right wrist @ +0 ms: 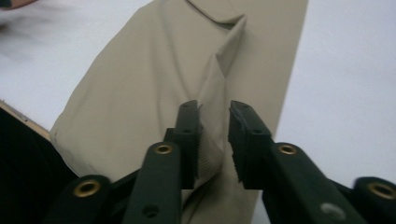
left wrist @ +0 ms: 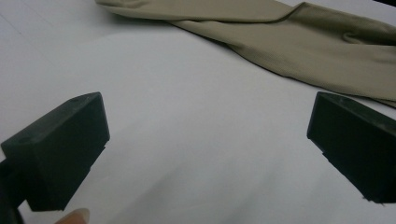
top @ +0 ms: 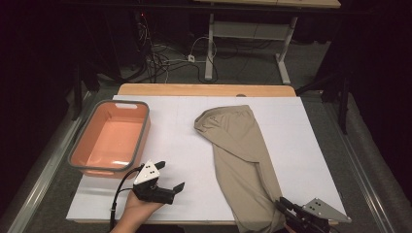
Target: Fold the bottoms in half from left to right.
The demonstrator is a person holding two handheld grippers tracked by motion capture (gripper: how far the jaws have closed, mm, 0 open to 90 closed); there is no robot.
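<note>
A tan garment (top: 238, 150) lies folded lengthwise on the white table cover, running from the middle back to the front edge. My right gripper (top: 283, 203) sits at its near end by the table's front right. In the right gripper view a raised fold of the garment (right wrist: 210, 116) stands between the jaws of that gripper (right wrist: 215, 112), resting against the left pad with a gap to the right pad; the jaws are open. My left gripper (top: 171, 174) is held in a hand at the front left, wide open over bare cover (left wrist: 208, 135), with the garment (left wrist: 299, 37) ahead of it.
An orange basin with a grey rim (top: 141, 136) stands empty at the left of the table. The wooden table edge (top: 204, 90) runs along the back. Beyond it are a desk frame and cables on the floor.
</note>
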